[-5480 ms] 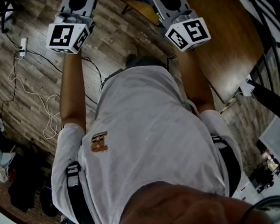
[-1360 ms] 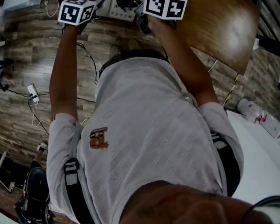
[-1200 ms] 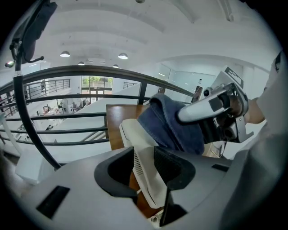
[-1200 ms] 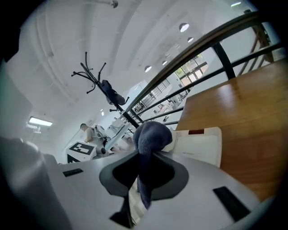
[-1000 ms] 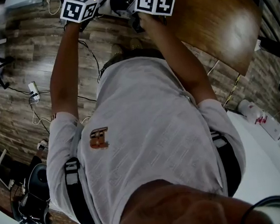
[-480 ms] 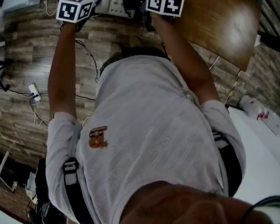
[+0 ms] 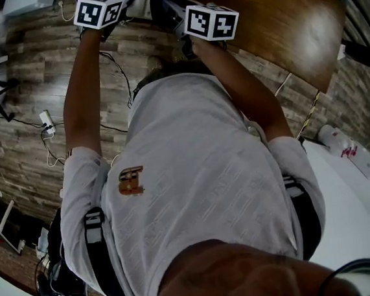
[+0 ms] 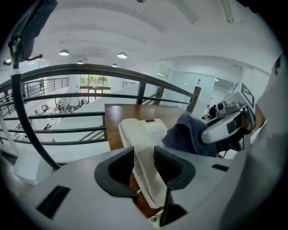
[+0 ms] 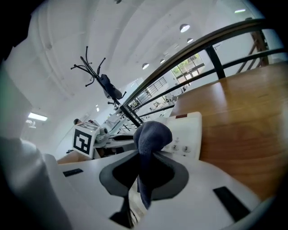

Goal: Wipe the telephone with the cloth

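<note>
A white telephone (image 8: pixel 150 130) lies on the wooden table (image 9: pixel 243 121). My left gripper (image 8: pixel 144 164) is shut on the near end of its white handset (image 8: pixel 135 134), one jaw on each side. My right gripper (image 9: pixel 145 173) is shut on a dark blue cloth (image 9: pixel 151 134), bunched into a ball that sits over the telephone's keypad side (image 9: pixel 186 132). From the left gripper view the cloth (image 8: pixel 186 134) rests against the telephone's right part, with the right gripper (image 8: pixel 225 128) behind it. In the head view both marker cubes (image 7: pixel 98 9) (image 7: pixel 210 21) are at the top, and the telephone is mostly hidden.
A dark metal railing (image 8: pixel 90 72) runs behind the table's far edge. The table (image 7: pixel 270 19) stretches to the right. Cables and a power strip (image 7: pixel 45 118) lie on the wood floor at the left. A coat stand (image 9: pixel 96 74) stands in the background.
The right gripper with the cloth has shifted back and forth over the telephone and now sits slightly nearer and lower in the head view. The left gripper has stayed in place.
</note>
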### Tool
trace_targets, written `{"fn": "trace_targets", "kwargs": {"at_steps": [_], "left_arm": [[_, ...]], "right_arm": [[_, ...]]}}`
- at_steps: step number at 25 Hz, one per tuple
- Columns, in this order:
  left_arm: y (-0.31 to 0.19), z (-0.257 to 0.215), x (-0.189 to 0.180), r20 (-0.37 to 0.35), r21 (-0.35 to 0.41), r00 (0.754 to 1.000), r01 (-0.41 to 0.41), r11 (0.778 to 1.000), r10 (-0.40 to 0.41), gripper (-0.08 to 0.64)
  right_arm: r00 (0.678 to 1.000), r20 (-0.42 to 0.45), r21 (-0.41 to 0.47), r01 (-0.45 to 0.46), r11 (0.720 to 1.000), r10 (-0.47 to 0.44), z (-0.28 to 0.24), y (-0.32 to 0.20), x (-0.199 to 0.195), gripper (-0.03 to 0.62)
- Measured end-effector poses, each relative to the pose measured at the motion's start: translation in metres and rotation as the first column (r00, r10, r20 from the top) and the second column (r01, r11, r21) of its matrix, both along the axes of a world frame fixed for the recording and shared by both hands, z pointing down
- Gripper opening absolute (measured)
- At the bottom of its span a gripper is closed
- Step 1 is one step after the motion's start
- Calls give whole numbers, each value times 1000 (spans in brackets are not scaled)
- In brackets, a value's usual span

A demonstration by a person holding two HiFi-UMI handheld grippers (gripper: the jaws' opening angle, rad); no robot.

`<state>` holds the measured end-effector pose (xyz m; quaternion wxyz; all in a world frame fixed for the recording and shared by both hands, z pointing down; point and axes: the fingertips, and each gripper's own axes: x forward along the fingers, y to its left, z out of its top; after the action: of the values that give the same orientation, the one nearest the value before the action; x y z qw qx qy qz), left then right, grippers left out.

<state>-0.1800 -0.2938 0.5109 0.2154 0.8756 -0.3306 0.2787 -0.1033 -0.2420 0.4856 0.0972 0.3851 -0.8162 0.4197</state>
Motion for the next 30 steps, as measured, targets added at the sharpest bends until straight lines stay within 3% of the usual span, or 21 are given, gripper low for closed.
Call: {"fn": "trace_targets", "kwargs": {"at_steps": [5, 11, 20, 30], "left_arm": [[1, 0, 1, 5, -9, 1000, -13, 1000, 13, 141], [3, -3, 3, 8, -10, 1000, -11, 1000, 11, 141], [-1, -1, 6, 0, -7, 1000, 0, 1000, 0, 141], [-1, -2, 1, -17, 8, 1000, 26, 1000, -26, 141]], "right_arm": [[994, 89, -67, 71, 995, -65, 10, 22, -39, 72], [994, 59, -107, 98, 989, -92, 32, 21, -56, 72], [994, -86, -117, 59, 991, -69, 53, 9, -15, 72], [989, -144, -101, 6, 995, -21, 52, 9, 41, 72]]}}
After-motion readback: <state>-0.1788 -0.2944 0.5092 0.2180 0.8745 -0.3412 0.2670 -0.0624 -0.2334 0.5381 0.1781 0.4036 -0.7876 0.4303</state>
